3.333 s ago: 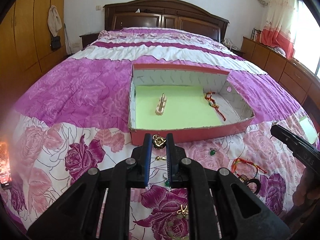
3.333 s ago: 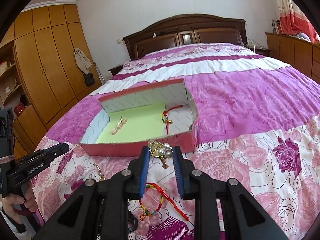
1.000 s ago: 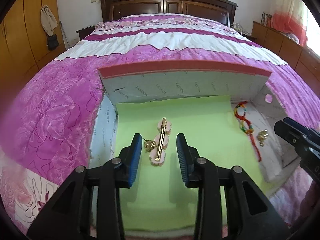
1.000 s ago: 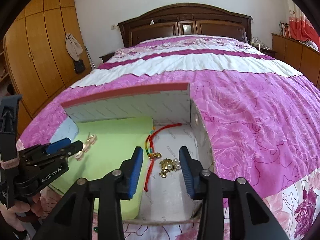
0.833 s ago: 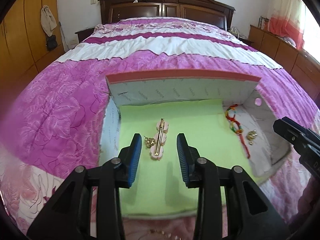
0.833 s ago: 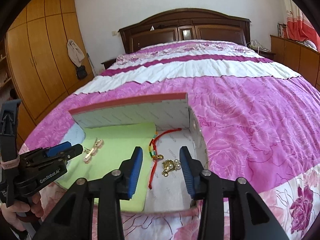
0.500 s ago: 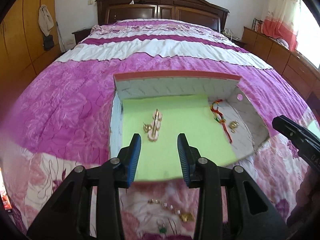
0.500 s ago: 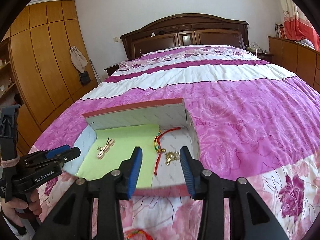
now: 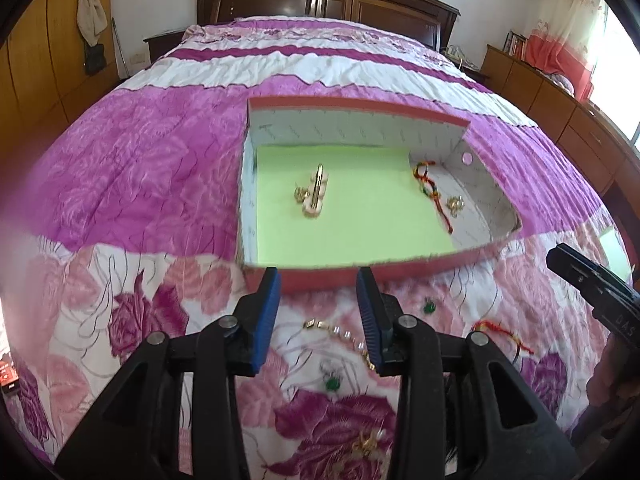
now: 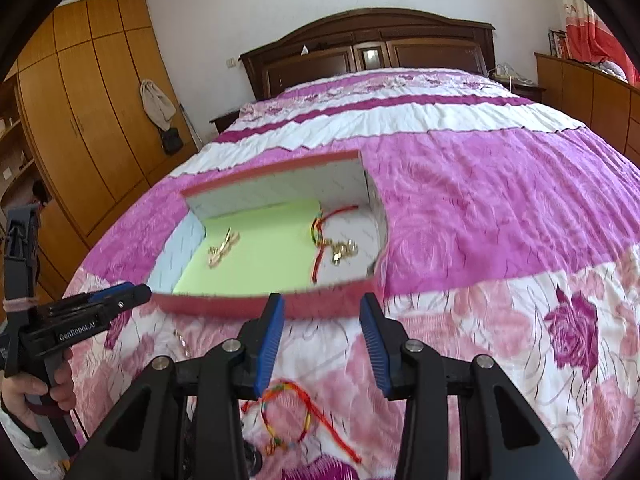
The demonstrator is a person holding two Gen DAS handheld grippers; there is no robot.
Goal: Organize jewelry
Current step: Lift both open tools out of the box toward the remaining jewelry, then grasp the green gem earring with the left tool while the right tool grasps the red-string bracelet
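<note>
The jewelry still loose on the bed is small, light and limp. The gold-and-pearl chain (image 9: 340,334) lies at about 6 o'clock from the red box (image 9: 400,270), just before the left gripper (image 9: 318,320). It will likely sag and slide if pinched at one end, so a hold near its middle looks safest. The braided cord bracelet (image 10: 296,416) is soft and grippy; any strand of its loop should do. It lies below the right gripper (image 10: 322,340). The green stone pieces (image 9: 429,307) are tiny and hard and could squirt from the pads.

Inside the box, a gold hair clip (image 9: 316,194) and a small gold earring rest on the green liner (image 9: 360,224), with a red cord and a pearl brooch (image 10: 344,250) at 3 o'clock.

Both pairs of jaws stand apart and empty. A second ago both hung over the box interior beside the dropped pieces; now they have drawn back over the bedspread (image 10: 500,208), toward the remaining items.
</note>
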